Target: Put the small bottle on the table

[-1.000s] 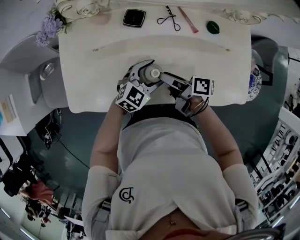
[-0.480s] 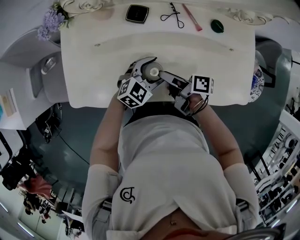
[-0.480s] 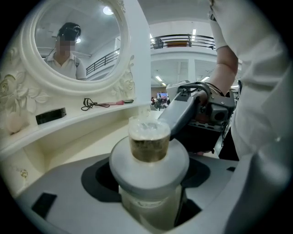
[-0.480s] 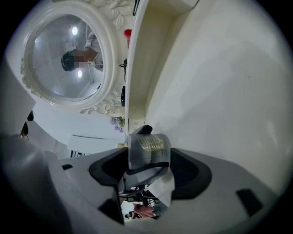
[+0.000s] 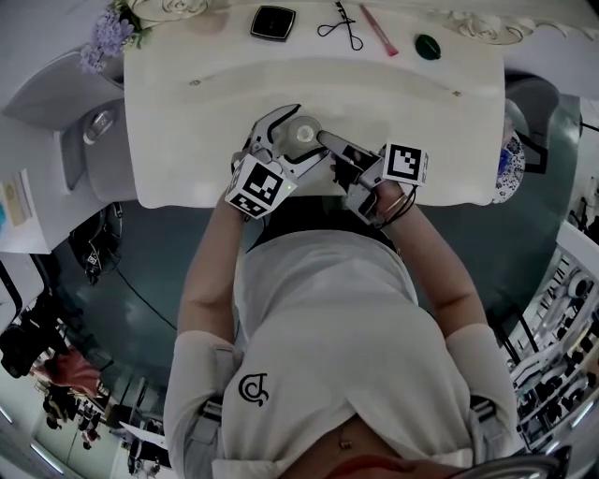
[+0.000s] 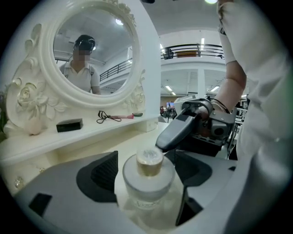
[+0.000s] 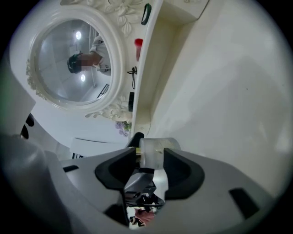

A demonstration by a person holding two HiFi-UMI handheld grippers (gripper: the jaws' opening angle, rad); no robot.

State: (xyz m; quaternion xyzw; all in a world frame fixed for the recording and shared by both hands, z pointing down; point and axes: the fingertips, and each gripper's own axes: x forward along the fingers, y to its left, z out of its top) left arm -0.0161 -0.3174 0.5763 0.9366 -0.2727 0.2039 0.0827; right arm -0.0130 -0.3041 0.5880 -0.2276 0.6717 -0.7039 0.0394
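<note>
The small bottle [image 5: 301, 134], frosted glass with a gold neck and a clear cap, stands upright over the white dressing table [image 5: 187, 122] near its front edge. My left gripper [image 5: 286, 142] surrounds the bottle's body [image 6: 147, 180]; its jaws are opening, and a thin gap shows at the left pad. My right gripper [image 5: 324, 142] reaches in from the right, and one of its fingers [image 6: 176, 130] shows at the cap. In the right gripper view the cap [image 7: 154, 151] sits between the closing jaws of the right gripper [image 7: 151, 158], touching both pads.
Along the table's back ledge lie a black compact [image 5: 272, 21], an eyelash curler [image 5: 337, 28], a pink stick [image 5: 377, 33] and a green piece [image 5: 428, 46]. An ornate white mirror [image 6: 91, 59] rises behind them. Purple flowers [image 5: 105, 42] stand at the back left corner.
Both grippers and the bottle have shifted slightly farther onto the table. The right jaws have narrowed around the cap.
</note>
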